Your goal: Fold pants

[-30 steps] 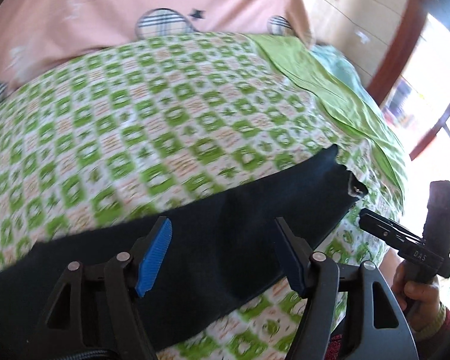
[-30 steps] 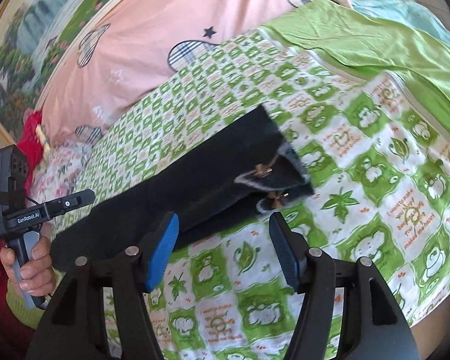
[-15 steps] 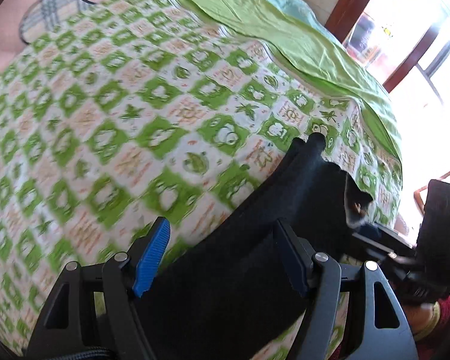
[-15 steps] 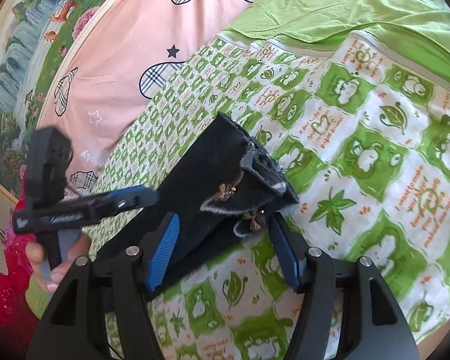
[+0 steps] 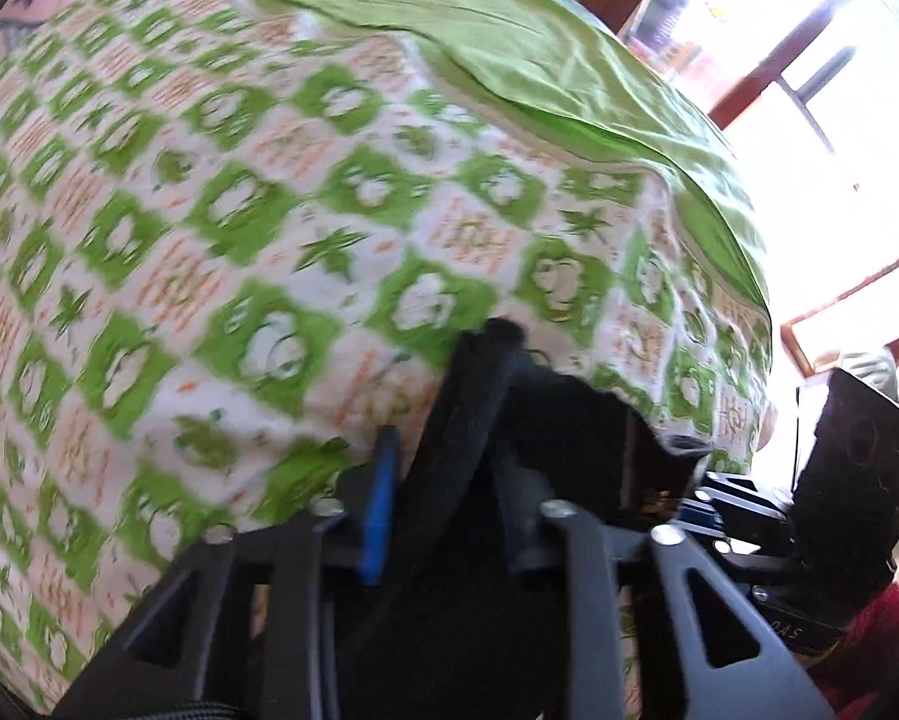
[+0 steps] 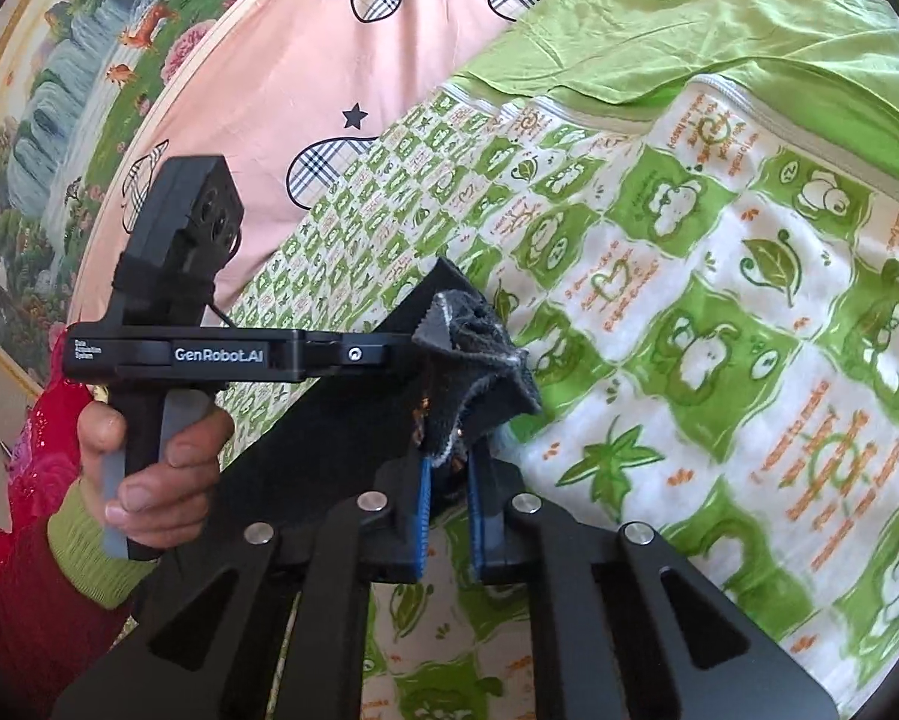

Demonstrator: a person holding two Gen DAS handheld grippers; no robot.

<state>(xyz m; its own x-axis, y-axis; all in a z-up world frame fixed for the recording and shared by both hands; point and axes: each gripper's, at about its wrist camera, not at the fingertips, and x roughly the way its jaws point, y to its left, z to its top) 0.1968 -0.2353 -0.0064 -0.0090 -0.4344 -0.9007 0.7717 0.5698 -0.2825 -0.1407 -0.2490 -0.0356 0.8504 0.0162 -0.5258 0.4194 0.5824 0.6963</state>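
While the dark folded fabric pants (image 6: 341, 420) stretch leftward across the bed, their frayed end is clamped by the right gripper (image 6: 449, 516); the left gripper (image 5: 449, 516) appears closed on them too.

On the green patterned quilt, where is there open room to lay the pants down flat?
Free: the quilt beyond the right gripper, bordered by the plain green sheet; also the stretch in the left view between the pants and the sheet. Crowded: the near edge, where the left gripper and right gripper bunch the fabric.
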